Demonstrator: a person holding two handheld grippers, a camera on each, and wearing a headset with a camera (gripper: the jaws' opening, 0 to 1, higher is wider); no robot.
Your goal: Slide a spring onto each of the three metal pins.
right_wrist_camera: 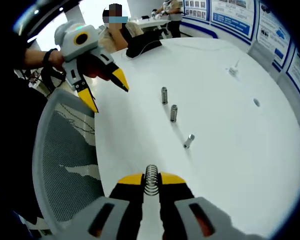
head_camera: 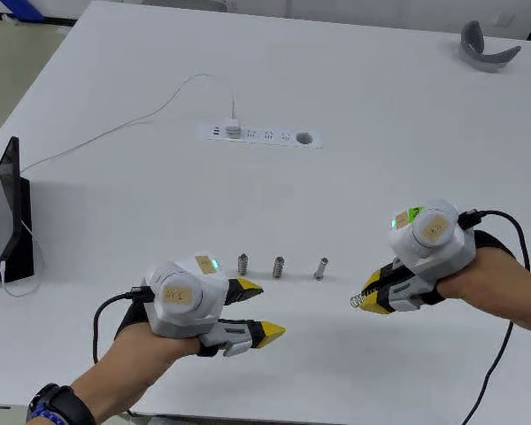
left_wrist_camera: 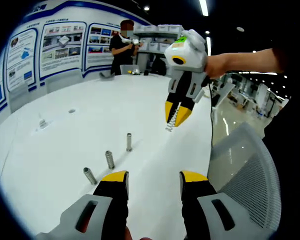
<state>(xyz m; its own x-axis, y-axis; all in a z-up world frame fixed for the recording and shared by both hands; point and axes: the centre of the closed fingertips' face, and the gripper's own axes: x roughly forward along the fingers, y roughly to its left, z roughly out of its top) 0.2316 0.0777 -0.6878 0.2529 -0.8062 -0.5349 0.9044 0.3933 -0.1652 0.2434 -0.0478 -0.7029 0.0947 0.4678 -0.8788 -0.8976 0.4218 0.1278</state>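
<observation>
While both my forearms reach over the near edge of the white workbench (head_camera: 354, 106), each hand holds its gripper just above the top, the 2 well apart and pointing inward toward each other. My left gripper (head_camera: 267, 310) lies roughly level at the left. Its 2 yellow-tipped fingers (left_wrist_camera: 115, 180) are spread wide with nothing between them, and it points right, with the row of pins just beyond it. My right gripper (head_camera: 365, 299) is angled in from the right, nose dipped toward the bench, and its fingers are clamped on a spring (head_camera: 357, 301). Farther back lies a white power strip (head_camera: 259, 135) with 1 plug in it. Between my grippers, 3 short metal pins stand in a row. The left pin (head_camera: 242, 264) and the middle pin (head_camera: 278, 266) each wear a coiled spring already, while the right pin (head_camera: 320, 268) is bare and smooth. The held spring is a small silvery coil, pinched by its sides. 1 end pokes out past the yellow tips, near the bare pin but not touching it.
</observation>
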